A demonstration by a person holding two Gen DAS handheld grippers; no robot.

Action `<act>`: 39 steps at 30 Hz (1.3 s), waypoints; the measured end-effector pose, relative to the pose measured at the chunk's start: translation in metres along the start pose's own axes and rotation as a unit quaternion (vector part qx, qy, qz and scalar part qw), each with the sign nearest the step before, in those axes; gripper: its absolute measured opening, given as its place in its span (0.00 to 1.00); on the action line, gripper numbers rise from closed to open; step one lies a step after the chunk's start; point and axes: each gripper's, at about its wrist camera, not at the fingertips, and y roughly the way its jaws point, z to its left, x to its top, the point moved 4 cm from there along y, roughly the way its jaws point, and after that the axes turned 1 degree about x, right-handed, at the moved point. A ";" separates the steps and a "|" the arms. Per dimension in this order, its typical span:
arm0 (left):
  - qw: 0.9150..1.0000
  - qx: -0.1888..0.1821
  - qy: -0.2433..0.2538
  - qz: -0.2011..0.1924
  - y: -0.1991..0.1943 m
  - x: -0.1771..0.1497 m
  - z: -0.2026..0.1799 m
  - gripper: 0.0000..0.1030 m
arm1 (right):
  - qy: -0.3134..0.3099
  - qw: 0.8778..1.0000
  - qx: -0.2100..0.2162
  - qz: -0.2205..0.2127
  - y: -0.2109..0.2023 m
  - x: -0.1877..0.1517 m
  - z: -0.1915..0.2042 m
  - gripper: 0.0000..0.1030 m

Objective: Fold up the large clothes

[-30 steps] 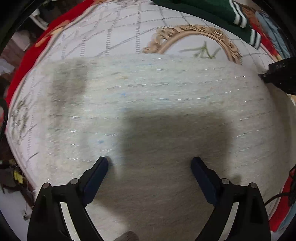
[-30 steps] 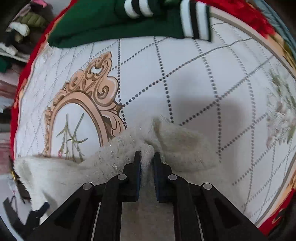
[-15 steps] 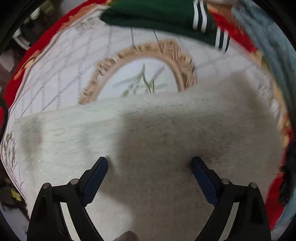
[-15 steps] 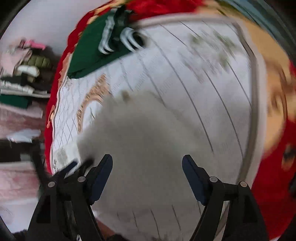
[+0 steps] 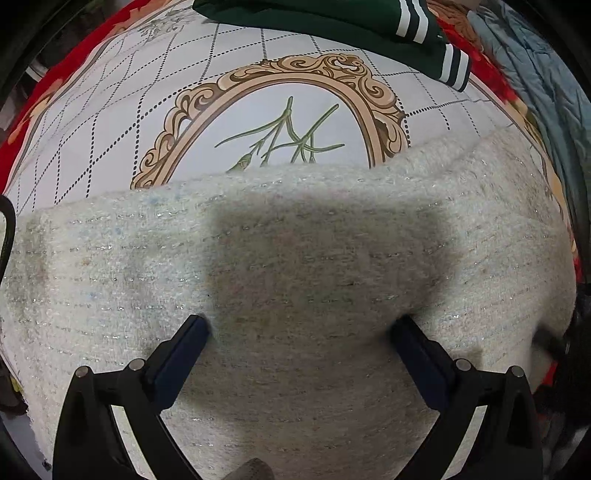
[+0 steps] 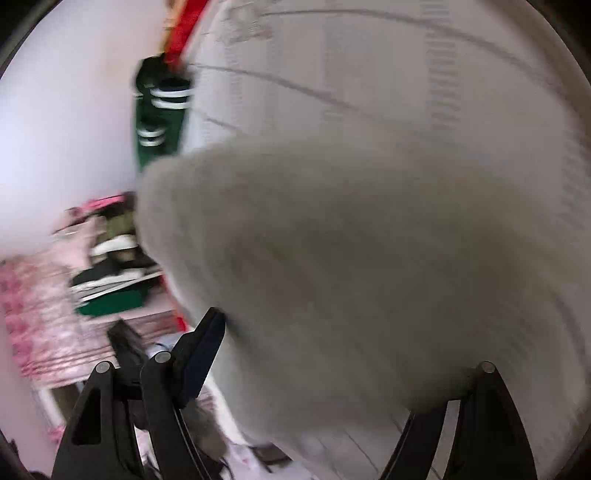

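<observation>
A cream fuzzy knit garment (image 5: 295,266) lies folded on the patterned bedspread (image 5: 110,110); its far edge crosses the gold oval frame print. My left gripper (image 5: 301,332) is open just above the garment's near part, holding nothing. In the blurred right wrist view the same garment (image 6: 351,258) fills the middle. My right gripper (image 6: 325,332) is open over it, its left finger (image 6: 199,350) at the garment's left edge; the right fingertip is hidden behind the fabric.
A dark green garment with white stripes (image 5: 332,22) lies at the bed's far edge; it also shows in the right wrist view (image 6: 159,114). A blue-grey quilt (image 5: 546,92) lies at the right. Stacked clothes (image 6: 110,266) sit beyond the bed's left side.
My right gripper has let go of the cream garment, opened, and swung quickly left. My left gripper stayed open and drew back, so more bedspread shows.
</observation>
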 end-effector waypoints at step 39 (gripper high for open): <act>0.996 -0.069 0.061 0.009 0.021 0.048 -0.064 1.00 | -0.013 0.982 0.037 -0.182 -0.028 0.012 0.079 0.31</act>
